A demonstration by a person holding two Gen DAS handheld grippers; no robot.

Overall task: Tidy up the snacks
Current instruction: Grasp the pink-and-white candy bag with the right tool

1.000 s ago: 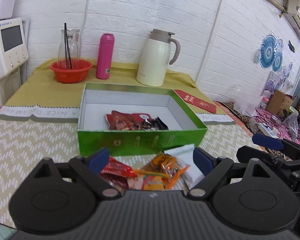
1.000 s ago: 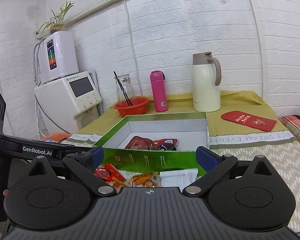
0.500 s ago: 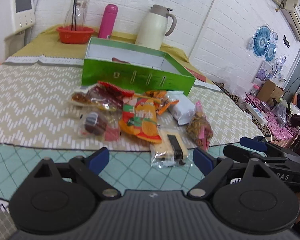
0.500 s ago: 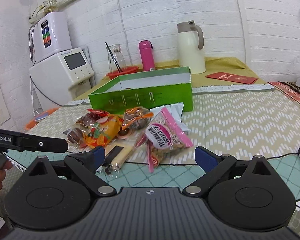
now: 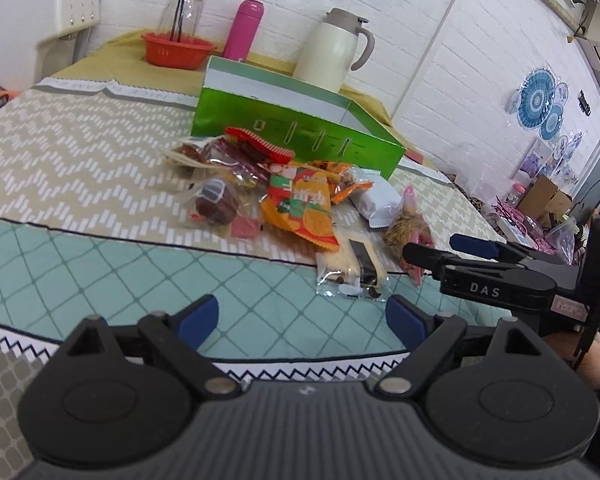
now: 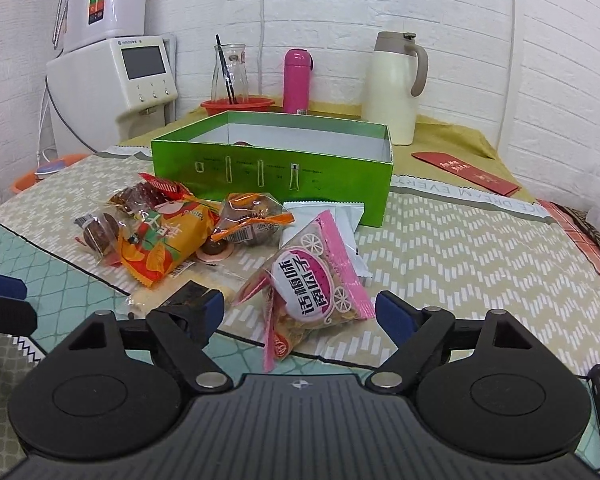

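Observation:
A green box (image 5: 300, 128) (image 6: 272, 172) stands open on the table. Several snack packets lie in a pile in front of it: an orange chip bag (image 5: 304, 208) (image 6: 160, 248), a pink seed packet (image 6: 312, 284) (image 5: 408, 224), a white packet (image 5: 376, 204), a clear biscuit packet (image 5: 348, 268) and a red packet (image 5: 256, 148). My left gripper (image 5: 302, 318) is open and empty, short of the pile. My right gripper (image 6: 300, 310) is open, its fingers on either side of the pink packet's near end. It also shows in the left wrist view (image 5: 440, 250).
Behind the box stand a cream jug (image 6: 396, 88), a pink flask (image 6: 297, 80), and a red bowl (image 6: 238, 106) holding a glass carafe. A red envelope (image 6: 466, 172) lies at the right. A white appliance (image 6: 112, 84) stands at the left.
Both grippers pulled back and dropped low from over the box to in front of the snack pile. The right gripper then closed in on the pink packet.

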